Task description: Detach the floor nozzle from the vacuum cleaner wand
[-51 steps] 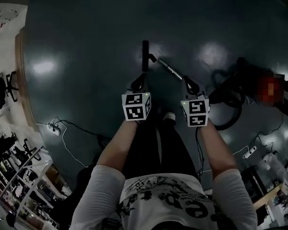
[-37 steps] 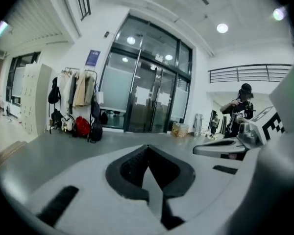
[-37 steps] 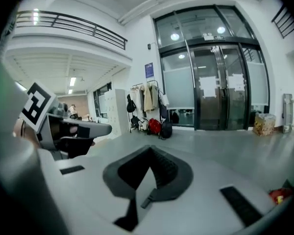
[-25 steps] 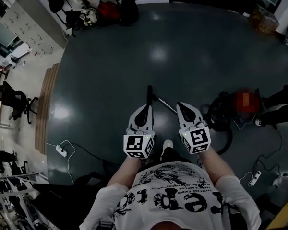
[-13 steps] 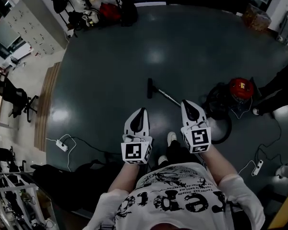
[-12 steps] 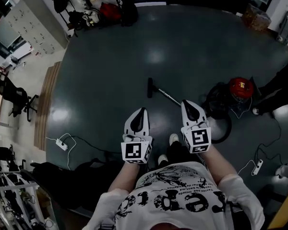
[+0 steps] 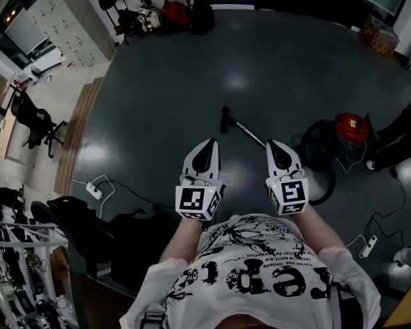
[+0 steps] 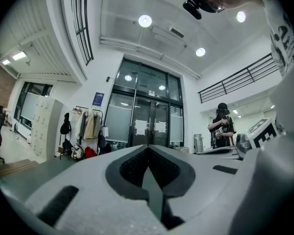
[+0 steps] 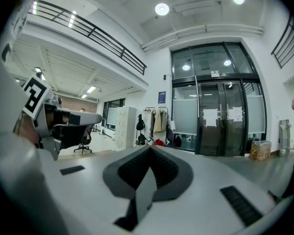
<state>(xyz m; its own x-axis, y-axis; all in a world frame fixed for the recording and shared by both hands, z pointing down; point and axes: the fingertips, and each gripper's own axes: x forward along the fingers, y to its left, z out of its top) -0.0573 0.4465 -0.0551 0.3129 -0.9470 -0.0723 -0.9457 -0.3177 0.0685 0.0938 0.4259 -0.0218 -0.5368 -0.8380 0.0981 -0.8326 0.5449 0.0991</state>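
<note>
Nozzle [image 7: 225, 120]: dark bar lying flat on the floor [image 7: 157, 94], ahead of me and well apart from both grippers, joined to the wand [image 7: 250, 134], which runs back toward the red canister [image 7: 347, 130].

Handling, as I judge it: rigid plastic head, light and smooth. The wand is a thin stiff tube, apt to roll or slip.

Hold: one gripper on the wand just beside the joint, the other across the nozzle's neck, pulled straight apart. Any latch is too small to make out.

My left gripper [image 7: 207, 145] and right gripper [image 7: 275, 146]: jaws pressed together, empty.
</note>
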